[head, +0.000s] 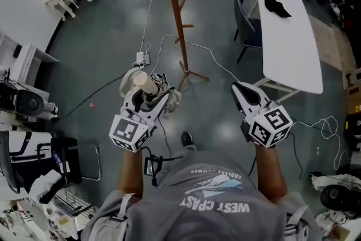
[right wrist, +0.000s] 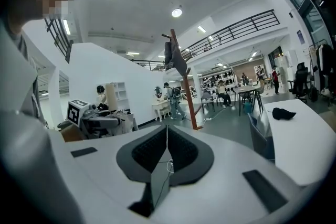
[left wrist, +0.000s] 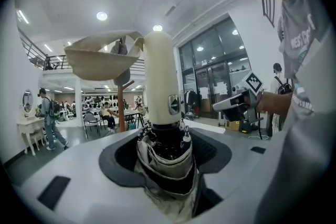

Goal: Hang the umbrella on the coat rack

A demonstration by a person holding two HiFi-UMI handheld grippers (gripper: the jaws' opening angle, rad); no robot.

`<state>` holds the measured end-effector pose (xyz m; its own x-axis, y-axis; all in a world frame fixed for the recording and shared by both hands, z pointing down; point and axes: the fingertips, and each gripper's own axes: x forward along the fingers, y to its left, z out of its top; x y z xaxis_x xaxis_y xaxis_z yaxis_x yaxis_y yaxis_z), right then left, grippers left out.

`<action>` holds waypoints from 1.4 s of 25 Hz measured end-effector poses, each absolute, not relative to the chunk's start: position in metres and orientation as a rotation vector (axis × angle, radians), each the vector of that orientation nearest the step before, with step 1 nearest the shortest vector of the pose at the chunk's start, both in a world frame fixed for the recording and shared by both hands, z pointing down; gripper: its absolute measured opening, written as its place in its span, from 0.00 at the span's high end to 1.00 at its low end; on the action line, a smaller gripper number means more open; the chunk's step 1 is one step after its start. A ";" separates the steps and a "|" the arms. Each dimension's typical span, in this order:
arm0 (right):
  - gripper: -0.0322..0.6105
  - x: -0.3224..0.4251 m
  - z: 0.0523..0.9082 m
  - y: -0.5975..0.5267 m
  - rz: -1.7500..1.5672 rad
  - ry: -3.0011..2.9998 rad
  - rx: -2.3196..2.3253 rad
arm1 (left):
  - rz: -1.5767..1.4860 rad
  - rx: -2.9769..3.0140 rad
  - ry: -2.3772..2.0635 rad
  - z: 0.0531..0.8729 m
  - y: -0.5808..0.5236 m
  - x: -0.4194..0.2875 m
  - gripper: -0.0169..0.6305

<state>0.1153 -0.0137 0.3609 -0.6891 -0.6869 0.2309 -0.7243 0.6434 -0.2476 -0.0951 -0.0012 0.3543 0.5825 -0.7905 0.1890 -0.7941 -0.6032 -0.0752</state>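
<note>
A folded umbrella with a cream handle [head: 145, 83] and a grey-beige canopy [left wrist: 168, 168] stands upright between the jaws of my left gripper [head: 148, 96], which is shut on the canopy just below the handle [left wrist: 159, 76]. Its beige wrist strap [left wrist: 100, 57] loops off to the left. The brown wooden coat rack [head: 179, 20] stands on the floor ahead, between the two grippers and some way beyond them; it also shows as a post [right wrist: 186, 93] in the right gripper view. My right gripper [head: 241, 89] is held level at the right, pads together, holding nothing.
A long white table [head: 293, 36] with a black item [head: 277, 5] lies ahead on the right, with a dark chair [head: 245, 22] beside it. White cables and a power strip [head: 142, 57] trail over the floor near the rack's base. Shelves and equipment crowd the left edge.
</note>
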 end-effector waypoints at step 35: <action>0.90 0.043 0.365 -0.108 0.429 -2.669 1.250 | 0.227 2.794 -1.300 0.372 -0.153 -0.154 0.58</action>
